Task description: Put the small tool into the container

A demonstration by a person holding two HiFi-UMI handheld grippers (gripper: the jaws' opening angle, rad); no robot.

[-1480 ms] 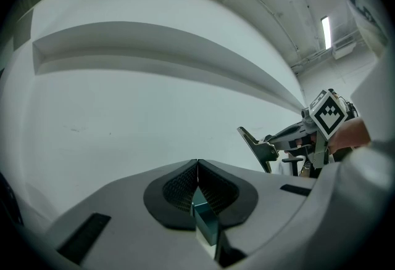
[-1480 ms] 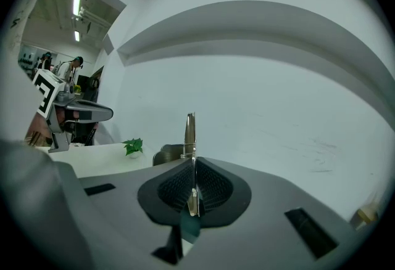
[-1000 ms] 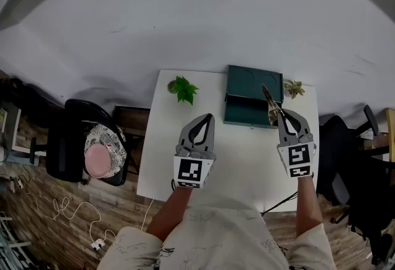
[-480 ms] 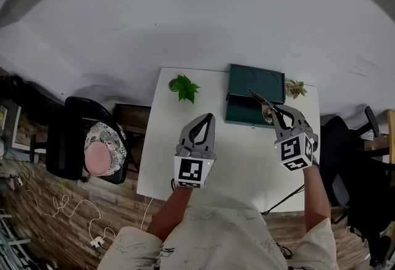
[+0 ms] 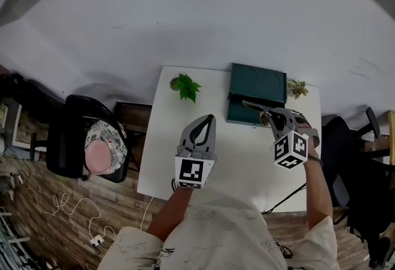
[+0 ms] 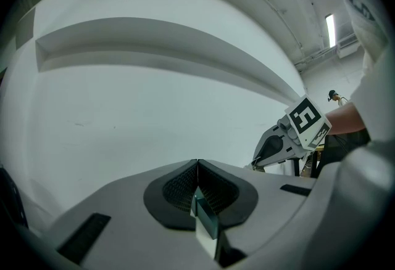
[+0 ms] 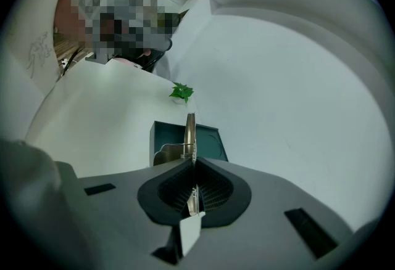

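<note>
A dark green container (image 5: 258,91) stands at the far side of the white table (image 5: 241,158), and it also shows in the right gripper view as the green container (image 7: 208,142). My right gripper (image 5: 270,117) is shut on the small metal tool (image 5: 253,105), a thin flat piece that sticks out to the left over the container's near edge. In the right gripper view the tool (image 7: 190,132) stands upright out of my right gripper (image 7: 193,161), just before the box. My left gripper (image 5: 208,119) hovers over the table's middle, shut and empty; its closed tips (image 6: 197,164) face the wall.
A leafy green plant (image 5: 186,87) sits at the table's back left and a smaller plant (image 5: 299,87) at the back right. A black chair with a pink cushion (image 5: 99,158) stands left of the table. Another dark chair (image 5: 336,139) is at the right.
My right gripper has turned and shifted left, so the tool now points left across the container's front instead of straight ahead. The left gripper has stayed put.
</note>
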